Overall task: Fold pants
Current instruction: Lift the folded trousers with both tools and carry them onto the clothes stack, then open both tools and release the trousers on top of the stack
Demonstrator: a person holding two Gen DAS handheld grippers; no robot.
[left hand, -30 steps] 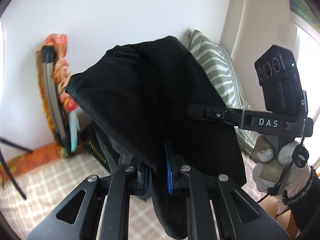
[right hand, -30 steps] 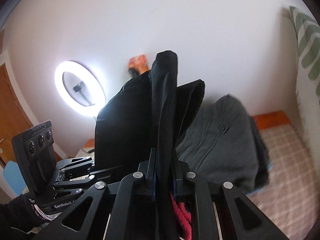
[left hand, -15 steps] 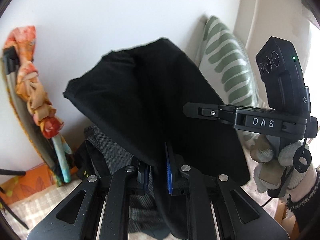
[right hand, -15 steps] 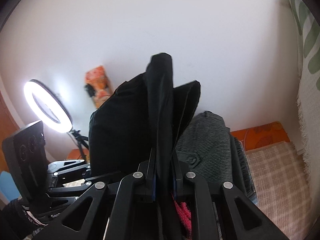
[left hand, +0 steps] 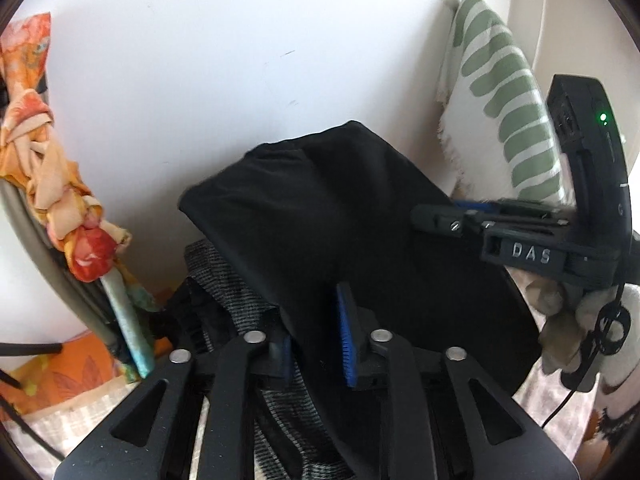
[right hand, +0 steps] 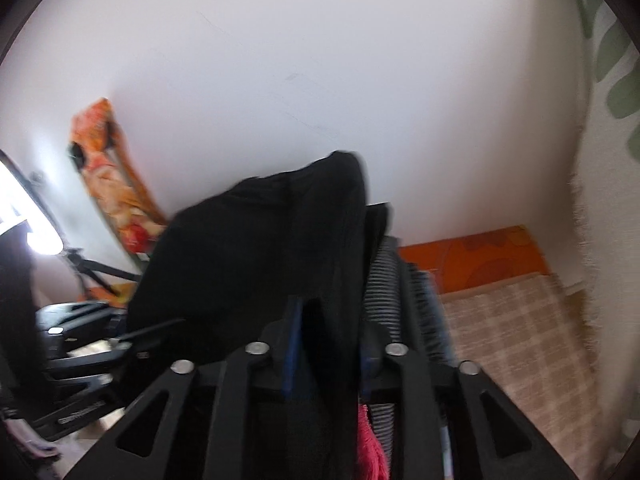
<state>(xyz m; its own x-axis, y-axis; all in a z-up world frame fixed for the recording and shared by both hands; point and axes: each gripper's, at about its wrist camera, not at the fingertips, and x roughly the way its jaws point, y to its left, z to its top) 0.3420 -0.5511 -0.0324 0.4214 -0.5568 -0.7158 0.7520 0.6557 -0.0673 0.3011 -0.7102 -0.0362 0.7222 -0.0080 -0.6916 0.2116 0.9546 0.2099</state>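
The folded black pants (left hand: pixel 340 216) lie on a stack of grey clothes (left hand: pixel 240 300) against the white wall. My left gripper (left hand: pixel 316 336) is open, its blue pads apart, with the pants' near edge loose between them. My right gripper (right hand: pixel 328 336) is also open, with a fold of the black pants (right hand: pixel 256 248) between its spread fingers. The right gripper also shows in the left wrist view (left hand: pixel 452 216) at the pants' right edge.
A green-striped white pillow (left hand: pixel 504 96) leans on the wall to the right. Orange patterned cloth (left hand: pixel 52 176) is tied round a folded frame on the left. A checked bedcover (right hand: pixel 516 336) lies to the right, and a ring light (right hand: pixel 36 216) stands at the left.
Both grippers lowered the pants onto the grey stack and opened. The pants went from held up in the air to resting low on the pile.
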